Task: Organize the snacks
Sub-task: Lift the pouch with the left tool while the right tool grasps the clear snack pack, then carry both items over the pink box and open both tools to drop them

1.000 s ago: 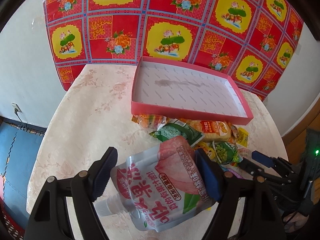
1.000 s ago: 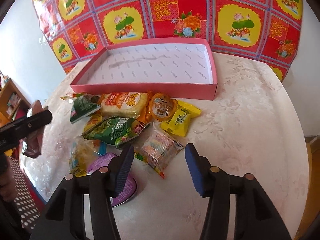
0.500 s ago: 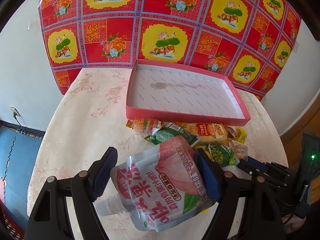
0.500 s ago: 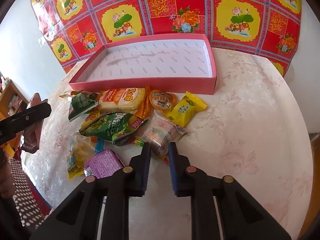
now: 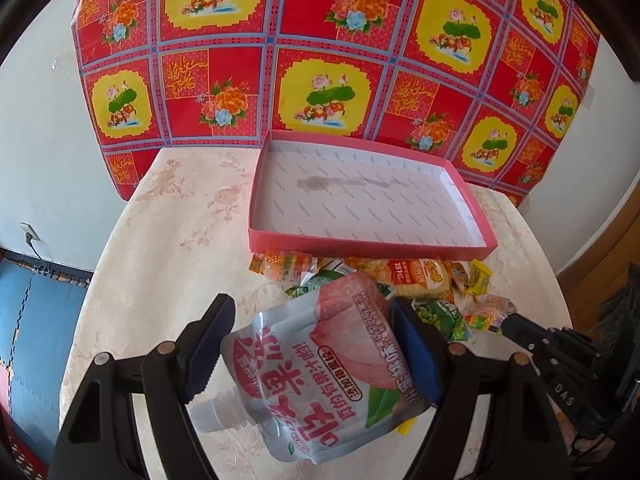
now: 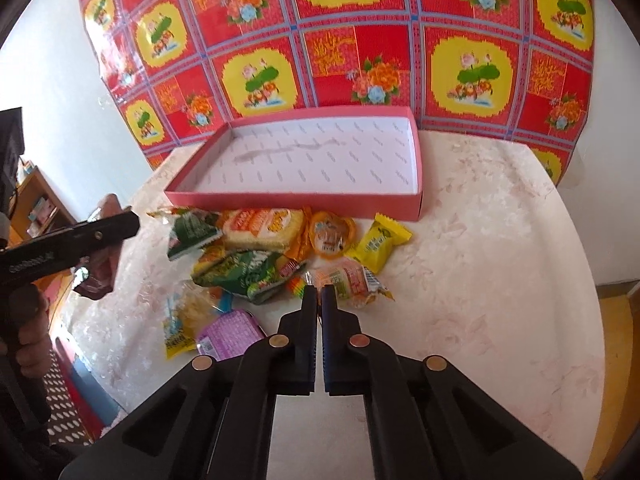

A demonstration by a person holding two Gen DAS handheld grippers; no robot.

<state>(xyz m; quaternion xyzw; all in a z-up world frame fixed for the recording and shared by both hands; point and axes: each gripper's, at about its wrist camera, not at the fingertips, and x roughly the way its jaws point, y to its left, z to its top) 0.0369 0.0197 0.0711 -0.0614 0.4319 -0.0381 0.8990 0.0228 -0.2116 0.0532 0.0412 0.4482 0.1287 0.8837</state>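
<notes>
My left gripper (image 5: 310,312) is shut on a white and pink peach drink pouch (image 5: 320,368), held above the table with its cap pointing down-left. The right gripper (image 6: 316,294) has its jaws shut on the near edge of a clear packet with orange and pink contents (image 6: 352,280), at the front of the snack pile. In the left wrist view the right gripper (image 5: 510,322) meets that packet (image 5: 486,314) at the pile's right end. The pink tray (image 6: 288,200) behind the pile has nothing in it.
The pile holds a yellow candy (image 6: 380,240), an orange jelly cup (image 6: 330,234), a noodle cake packet (image 6: 260,228), green bags (image 6: 248,270) and a purple packet (image 6: 230,334). A red patterned cloth hangs behind the round table (image 6: 480,260). Shelves stand at far left.
The right gripper's jaws went from wide apart to shut, closing on the clear packet's edge, and rose slightly. The left gripper kept its hold on the pouch and barely moved.
</notes>
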